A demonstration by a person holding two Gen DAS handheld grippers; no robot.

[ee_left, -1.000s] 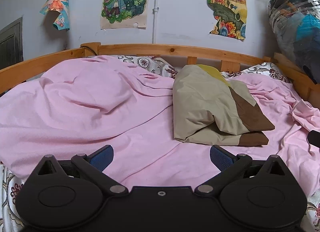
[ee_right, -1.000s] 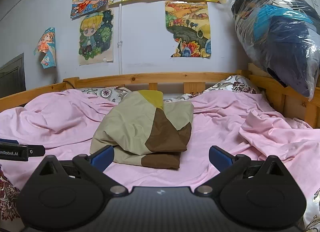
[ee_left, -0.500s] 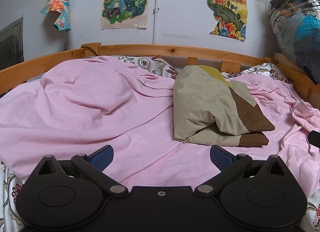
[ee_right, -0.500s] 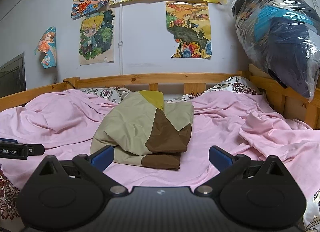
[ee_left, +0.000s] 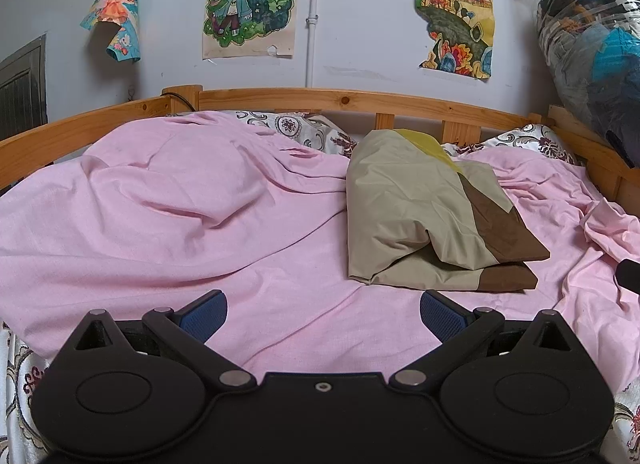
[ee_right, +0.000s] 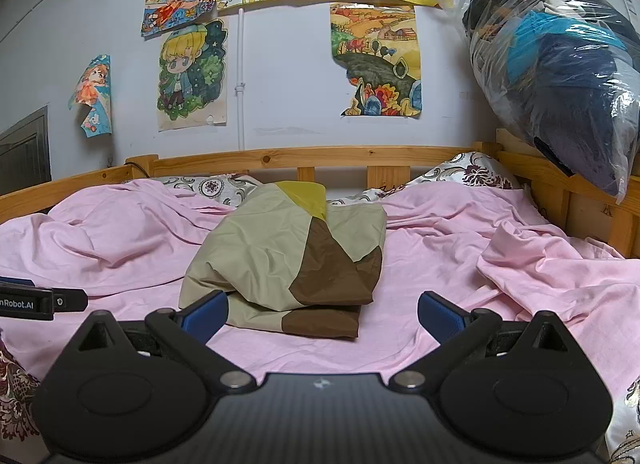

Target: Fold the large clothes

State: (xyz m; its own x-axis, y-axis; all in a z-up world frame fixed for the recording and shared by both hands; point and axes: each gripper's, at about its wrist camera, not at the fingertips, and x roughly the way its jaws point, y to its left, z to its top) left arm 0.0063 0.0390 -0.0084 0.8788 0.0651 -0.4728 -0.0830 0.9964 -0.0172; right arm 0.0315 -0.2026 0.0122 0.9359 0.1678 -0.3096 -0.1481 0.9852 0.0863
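Observation:
A folded cloth in beige, brown and yellow (ee_left: 416, 216) lies on the pink sheet (ee_left: 180, 224) of the bed, to the right of middle in the left wrist view. In the right wrist view the folded cloth (ee_right: 292, 256) lies at the middle. My left gripper (ee_left: 323, 314) is open and empty, low over the near side of the bed, left of the cloth. My right gripper (ee_right: 322, 314) is open and empty, just in front of the cloth's near edge. The left gripper's side shows at the left edge of the right wrist view (ee_right: 40, 302).
A wooden bed rail (ee_right: 320, 154) runs along the back and sides. Patterned pillows (ee_right: 472, 174) lie by the rail. A plastic bag of dark clothes (ee_right: 560, 68) hangs at the upper right. Drawings (ee_left: 248, 0) hang on the wall. The pink sheet is bunched at the right (ee_right: 540, 256).

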